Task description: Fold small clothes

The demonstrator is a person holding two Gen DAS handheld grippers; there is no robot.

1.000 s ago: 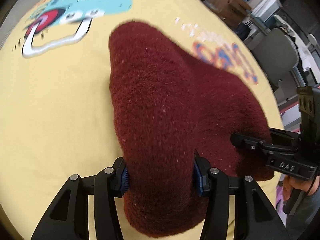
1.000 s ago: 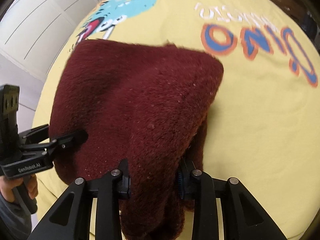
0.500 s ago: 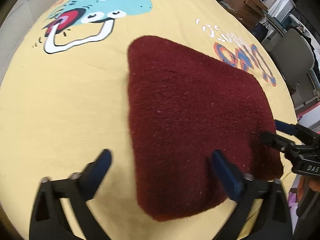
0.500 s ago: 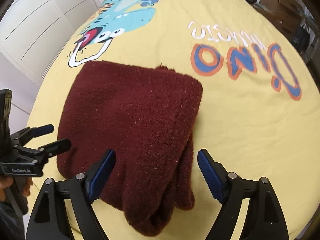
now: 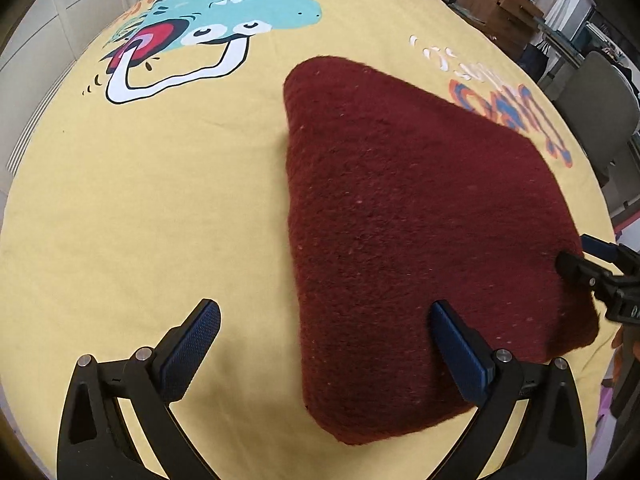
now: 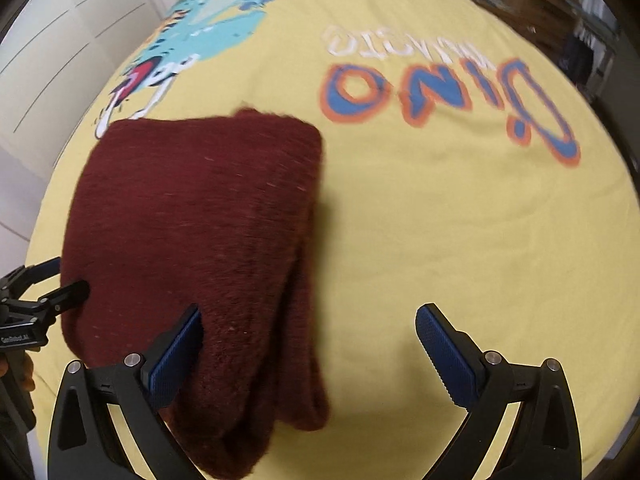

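— Though the right wrist view is smeared with blur, where does the garment sit?

— The maroon fleece garment [image 5: 404, 216] lies folded on the yellow dinosaur bedspread [image 5: 152, 208]. Its near edge runs under the right finger [image 5: 460, 348] of the left gripper [image 5: 324, 346], which is spread wide and pinches nothing.

— And the right gripper [image 6: 308, 344]?

— Spread too; its left pad [image 6: 176, 356] covers part of the fleece, contact unclear. Layered edges show on the fleece's right side, soft with blur.

— Anything cut off?

— A grey chair [image 5: 592, 96] and a wooden box [image 5: 500, 12] at the frame's rim, and the white cupboard doors [image 6: 52, 60].
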